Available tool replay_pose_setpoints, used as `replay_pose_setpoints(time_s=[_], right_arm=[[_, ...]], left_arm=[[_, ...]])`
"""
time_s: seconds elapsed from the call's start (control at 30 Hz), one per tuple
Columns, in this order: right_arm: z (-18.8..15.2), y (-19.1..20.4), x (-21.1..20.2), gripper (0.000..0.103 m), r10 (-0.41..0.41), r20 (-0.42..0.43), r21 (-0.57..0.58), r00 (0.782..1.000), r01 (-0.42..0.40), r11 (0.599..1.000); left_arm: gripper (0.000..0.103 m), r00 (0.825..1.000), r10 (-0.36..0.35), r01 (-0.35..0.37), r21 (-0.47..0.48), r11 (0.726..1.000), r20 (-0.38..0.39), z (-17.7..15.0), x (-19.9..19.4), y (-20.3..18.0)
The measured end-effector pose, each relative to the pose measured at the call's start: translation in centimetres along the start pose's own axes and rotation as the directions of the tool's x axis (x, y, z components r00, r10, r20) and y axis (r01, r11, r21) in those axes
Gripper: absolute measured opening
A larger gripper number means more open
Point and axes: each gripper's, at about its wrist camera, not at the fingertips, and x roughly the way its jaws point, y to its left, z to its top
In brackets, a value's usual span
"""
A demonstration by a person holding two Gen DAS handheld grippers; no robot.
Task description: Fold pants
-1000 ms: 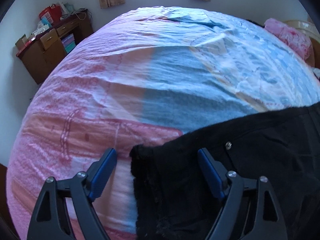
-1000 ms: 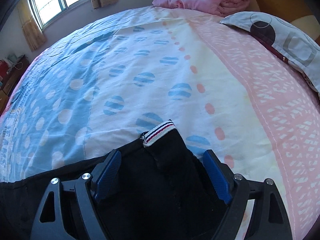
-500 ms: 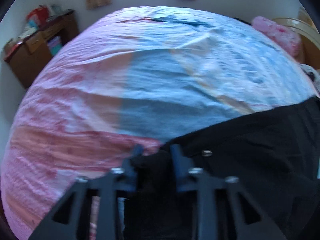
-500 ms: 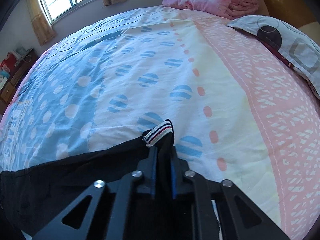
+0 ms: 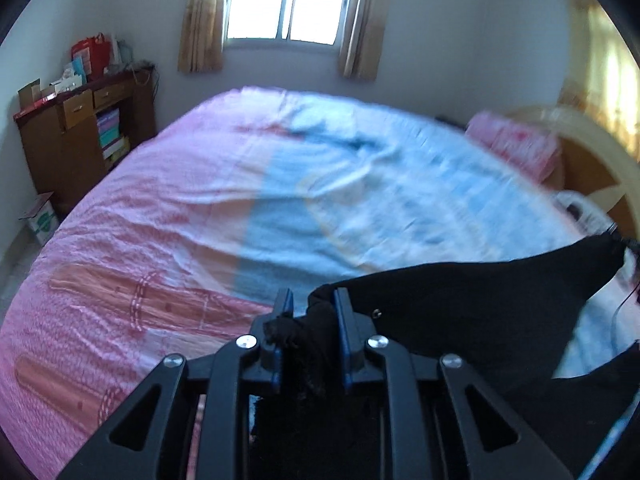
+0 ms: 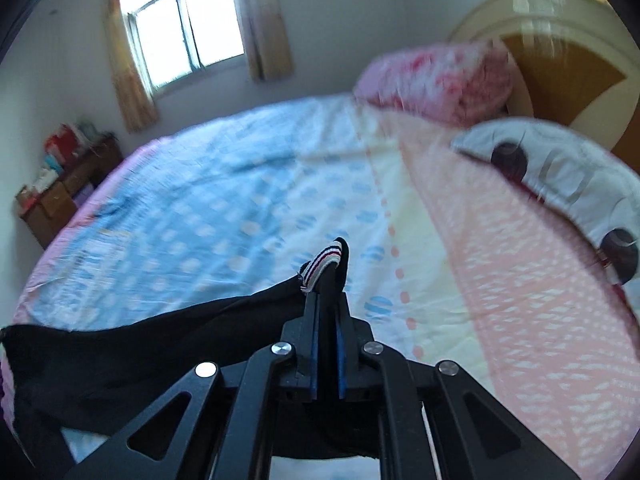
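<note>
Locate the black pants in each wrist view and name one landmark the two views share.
Left wrist view: the black pants fill the lower right, one end bunched in the left claw.
Right wrist view: the black pants spread across the lower left, striped band in the right claw.
Shared landmark: the curtained window.

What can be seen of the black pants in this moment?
The black pants look like soft dark fabric, with a striped white, red and navy band at one corner and a small metal stud. Each hand-held gripper, left and right, pinches an edge; the cloth hangs stretched between them above the bedspread.
</note>
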Motion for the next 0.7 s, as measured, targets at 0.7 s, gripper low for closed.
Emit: replay_pose_setpoints(time_s=[0.7], right_arm=[[-22.7,-6.0,-19.9,0.008,0.097,-0.038,-0.044,0.995,-0.099,0.994]], left_arm=[[0.025,0.99,-0.138,0.14,0.095,0.986,-0.02,-17.2,-10.4,-0.3]])
